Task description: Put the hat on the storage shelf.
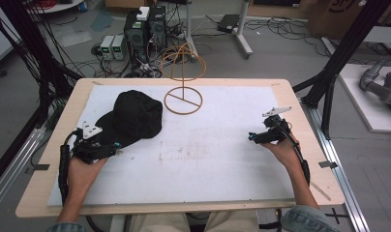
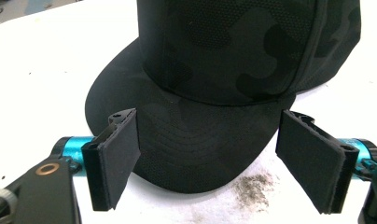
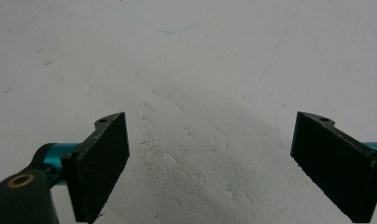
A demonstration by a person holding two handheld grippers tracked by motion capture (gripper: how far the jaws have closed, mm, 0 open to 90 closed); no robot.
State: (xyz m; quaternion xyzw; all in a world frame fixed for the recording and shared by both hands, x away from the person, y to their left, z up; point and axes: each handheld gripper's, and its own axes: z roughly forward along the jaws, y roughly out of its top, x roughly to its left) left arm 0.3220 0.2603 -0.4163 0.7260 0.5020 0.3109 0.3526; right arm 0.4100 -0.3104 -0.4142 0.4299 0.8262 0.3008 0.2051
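Cap (image 1: 138, 116) lies far-left on the white mat (image 1: 208, 164), brim between the wide-open left gripper (image 2: 207, 163), which should probably slide in level before closing, while the right gripper (image 1: 266, 137) hovers open at the right.

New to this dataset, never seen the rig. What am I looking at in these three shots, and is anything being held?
No robot: a person holds a handheld two-jaw gripper in each hand. The high view looks down on the table, covered by a white mat; the other two come from cameras riding on the grippers.

On the mat lie a black cap and a wire stand.

The left gripper is open, jaws either side of the cap's brim, not closed on it. The right gripper is open over bare mat. Nothing is held.
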